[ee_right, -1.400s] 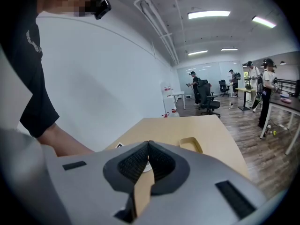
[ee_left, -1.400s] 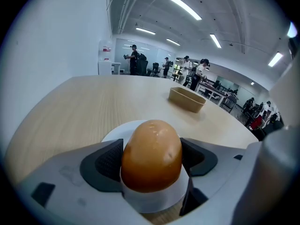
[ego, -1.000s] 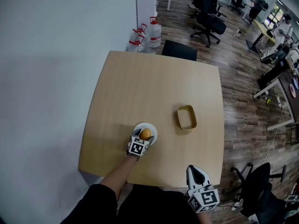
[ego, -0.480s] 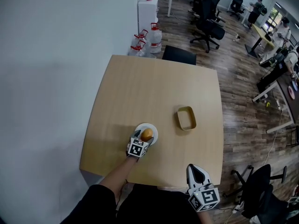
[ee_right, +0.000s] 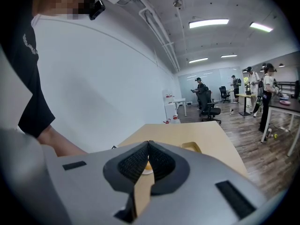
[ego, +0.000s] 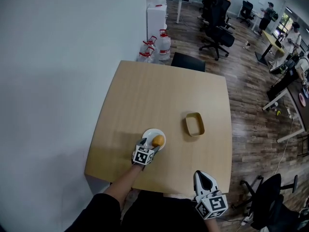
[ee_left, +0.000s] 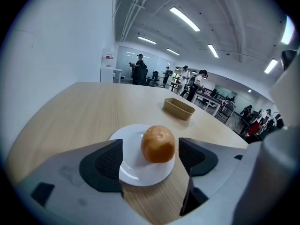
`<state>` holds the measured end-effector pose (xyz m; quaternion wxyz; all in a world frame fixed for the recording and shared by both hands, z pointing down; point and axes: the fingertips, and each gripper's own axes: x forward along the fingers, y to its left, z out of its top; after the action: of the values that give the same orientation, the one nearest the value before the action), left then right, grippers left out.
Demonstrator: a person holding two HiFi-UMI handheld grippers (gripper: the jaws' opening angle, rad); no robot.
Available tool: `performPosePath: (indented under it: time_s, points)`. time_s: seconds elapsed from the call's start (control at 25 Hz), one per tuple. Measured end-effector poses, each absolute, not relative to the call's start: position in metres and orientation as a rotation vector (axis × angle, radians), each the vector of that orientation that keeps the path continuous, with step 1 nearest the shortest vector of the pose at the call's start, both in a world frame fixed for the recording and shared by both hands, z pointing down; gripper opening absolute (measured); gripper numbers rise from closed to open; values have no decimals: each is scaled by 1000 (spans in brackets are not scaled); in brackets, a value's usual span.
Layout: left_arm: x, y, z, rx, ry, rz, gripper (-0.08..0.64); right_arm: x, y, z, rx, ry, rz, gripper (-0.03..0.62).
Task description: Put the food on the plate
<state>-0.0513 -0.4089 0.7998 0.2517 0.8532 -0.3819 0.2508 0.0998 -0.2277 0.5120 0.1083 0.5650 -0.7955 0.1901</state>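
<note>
White wall (ego: 58, 81) is running along the left. Dark wood-plank floor (ego: 251, 81) is stretching right and beyond. Light wooden desk (ego: 145, 95) is standing beside the wall. Red-capped water jugs (ego: 164, 41) are sitting behind it, near a white cabinet (ego: 157, 16). Black office chairs (ego: 219, 30) are standing farther off. Ceiling strip lights (ee_left: 187, 18) are glowing.

Orange-brown food (ee_left: 158, 144) — white plate (ee_left: 140, 173) (tan table (ego: 159, 95)).

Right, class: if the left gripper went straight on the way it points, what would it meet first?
The left gripper would likely meet the food on the plate, right between its open jaws.
</note>
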Motion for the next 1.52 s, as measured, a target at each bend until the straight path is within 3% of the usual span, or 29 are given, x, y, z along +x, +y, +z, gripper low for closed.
performPosePath:
  time_s: [0.52, 1.16, 1.52]
  points:
    - [-55, -387, 763, 2382, -1083, 607, 347, 114, -215, 500, 1716, -2353, 521, 60]
    - [-56, -312, 565, 2452, -1279, 107, 346, 111, -225, 503, 1684, -2426, 495, 60]
    - [-23, -224, 512, 2553, -1212, 10, 345, 107, -181, 493, 1652, -2472, 459, 60]
